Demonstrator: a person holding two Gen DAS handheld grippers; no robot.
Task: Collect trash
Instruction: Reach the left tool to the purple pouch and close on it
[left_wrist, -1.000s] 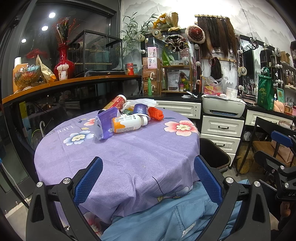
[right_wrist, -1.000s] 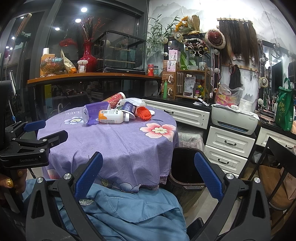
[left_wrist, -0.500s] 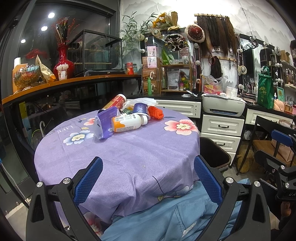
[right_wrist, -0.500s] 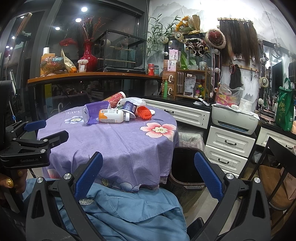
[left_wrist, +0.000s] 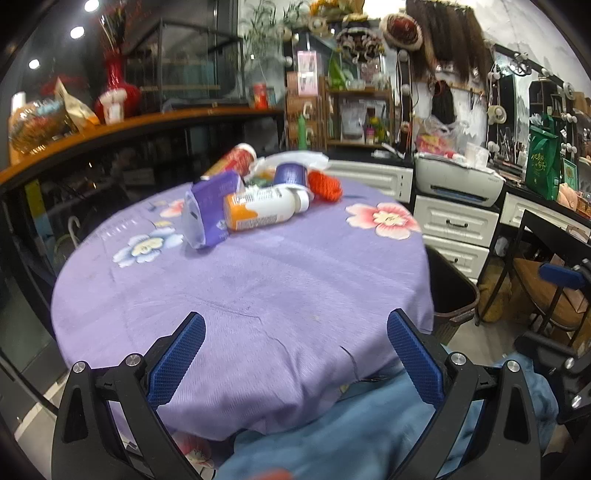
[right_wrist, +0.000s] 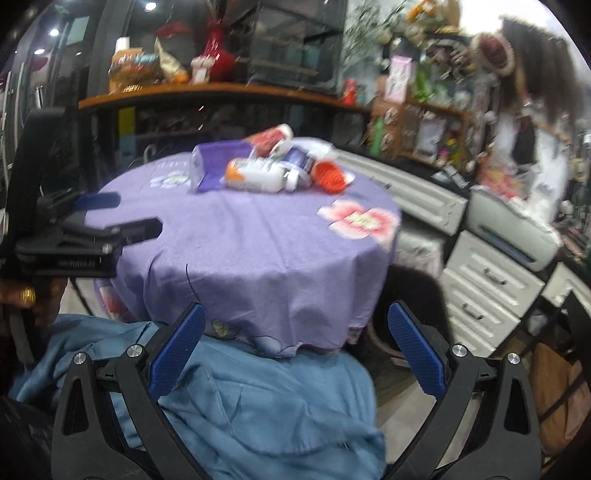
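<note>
A heap of trash lies at the far side of the round purple-clothed table (left_wrist: 258, 295): a white bottle with an orange label (left_wrist: 264, 212), a purple pouch (left_wrist: 208, 208), a red-and-white can (left_wrist: 232, 159), a blue cup (left_wrist: 290, 173), an orange net (left_wrist: 325, 184) and white plastic. The right wrist view shows the same bottle (right_wrist: 258, 175) and pouch (right_wrist: 214, 162). My left gripper (left_wrist: 295, 336) is open over the table's near edge, well short of the heap. My right gripper (right_wrist: 295, 328) is open, low before the table's rim, holding nothing.
A dark bin (left_wrist: 448, 291) stands on the floor at the table's right side. White drawers (left_wrist: 458, 229) with a printer (left_wrist: 458, 179) line the right wall. A chair (left_wrist: 546, 280) is at far right. Blue-clothed legs (right_wrist: 240, 387) are under both grippers. A counter (left_wrist: 110, 129) runs behind.
Both grippers have moved forward and up toward the table, so the heap looks nearer. The right view has swung and is blurred by motion. Both grippers stay open.
</note>
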